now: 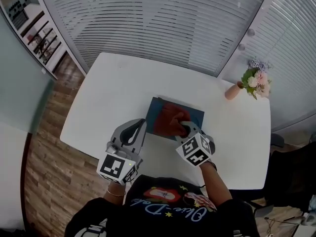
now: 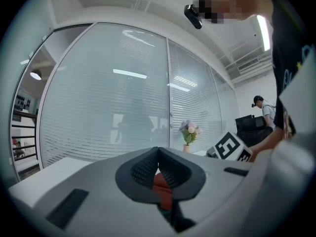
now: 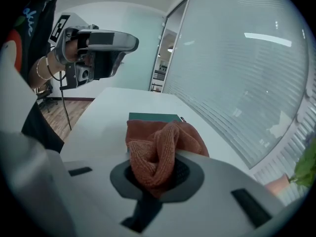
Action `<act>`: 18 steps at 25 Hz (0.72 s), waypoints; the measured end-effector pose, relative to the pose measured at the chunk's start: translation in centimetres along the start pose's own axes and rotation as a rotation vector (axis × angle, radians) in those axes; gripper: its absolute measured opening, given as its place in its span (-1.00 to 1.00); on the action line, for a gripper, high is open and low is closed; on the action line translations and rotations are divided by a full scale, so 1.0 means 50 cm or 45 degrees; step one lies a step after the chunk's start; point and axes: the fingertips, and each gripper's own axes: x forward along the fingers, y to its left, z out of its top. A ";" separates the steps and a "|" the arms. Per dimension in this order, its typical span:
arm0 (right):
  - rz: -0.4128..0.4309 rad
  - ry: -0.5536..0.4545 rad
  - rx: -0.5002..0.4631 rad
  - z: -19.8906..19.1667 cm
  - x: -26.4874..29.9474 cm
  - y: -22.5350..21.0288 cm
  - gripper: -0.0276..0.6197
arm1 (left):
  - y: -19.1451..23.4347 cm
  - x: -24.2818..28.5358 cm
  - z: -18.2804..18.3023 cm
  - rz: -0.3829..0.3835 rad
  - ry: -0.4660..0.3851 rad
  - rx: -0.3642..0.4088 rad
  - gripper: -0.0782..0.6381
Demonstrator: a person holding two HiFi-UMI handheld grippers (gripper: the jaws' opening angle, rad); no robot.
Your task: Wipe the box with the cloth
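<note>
The white desk (image 1: 113,98) stands on a brown wood-plank floor (image 1: 47,152), which shows along the desk's left side. Beyond its far edge rises a glass wall hung with white horizontal blinds (image 1: 163,23), which carries on past the desk's right corner. Far left of the desk are shelves (image 1: 42,36) of small items, and nearer a pale teal wall (image 1: 17,88). Dark furniture (image 1: 294,177) sits off the desk's right edge. A strip light (image 2: 263,31) glows on the ceiling above.
</note>
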 end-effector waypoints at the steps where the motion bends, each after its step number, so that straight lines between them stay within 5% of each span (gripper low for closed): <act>1: -0.008 0.003 0.021 -0.012 -0.011 -0.006 -0.83 | -0.010 0.004 0.001 -0.008 0.004 0.002 -0.77; 18: -0.228 0.025 0.289 -0.168 -0.152 -0.100 -0.83 | -0.102 0.067 0.024 -0.113 0.021 0.069 -0.77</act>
